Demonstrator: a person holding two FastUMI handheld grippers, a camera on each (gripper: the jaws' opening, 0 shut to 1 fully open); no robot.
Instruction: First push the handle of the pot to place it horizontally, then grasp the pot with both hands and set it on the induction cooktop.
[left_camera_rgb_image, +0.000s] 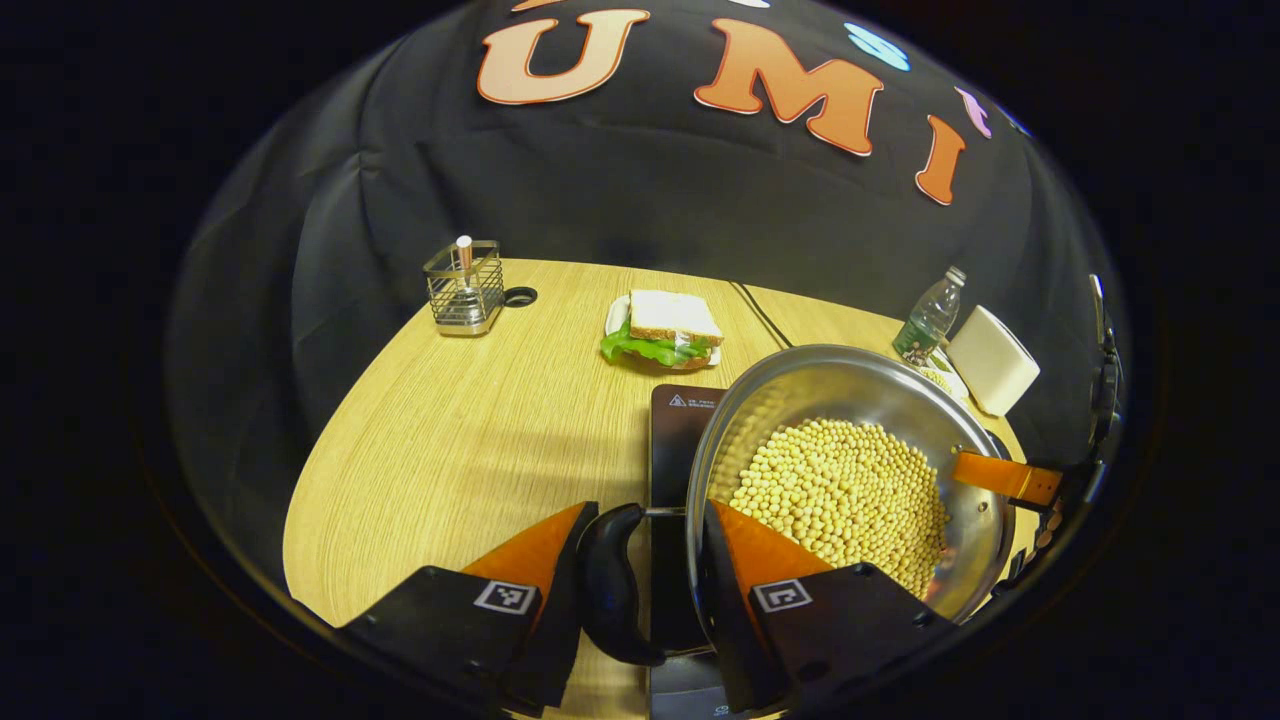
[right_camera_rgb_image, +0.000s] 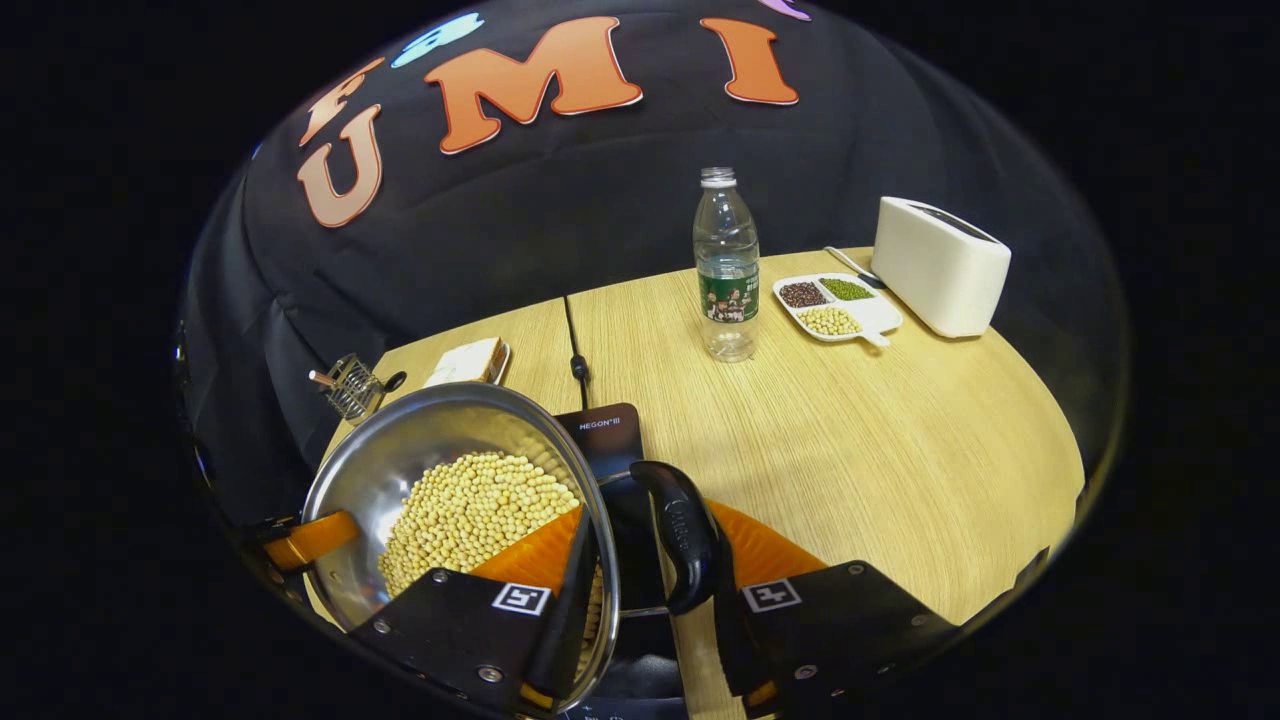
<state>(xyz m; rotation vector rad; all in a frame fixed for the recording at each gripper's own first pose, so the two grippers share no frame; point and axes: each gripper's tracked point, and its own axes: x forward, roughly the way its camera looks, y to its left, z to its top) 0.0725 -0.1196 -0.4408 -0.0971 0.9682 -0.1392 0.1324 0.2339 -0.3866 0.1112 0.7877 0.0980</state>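
Steel pot (left_camera_rgb_image: 850, 470) of beans, left gripper (left_camera_rgb_image: 645, 585) and right gripper (right_camera_rgb_image: 650, 590) each half-open, straddling rim and side handle

Black tongs (left_camera_rgb_image: 650, 570) bearing square tags, seemingly screwed

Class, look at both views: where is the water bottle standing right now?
In the right gripper view the water bottle stands upright at the table's far side, just left of the divided snack tray and the white toaster; the left gripper view puts it behind the pot.
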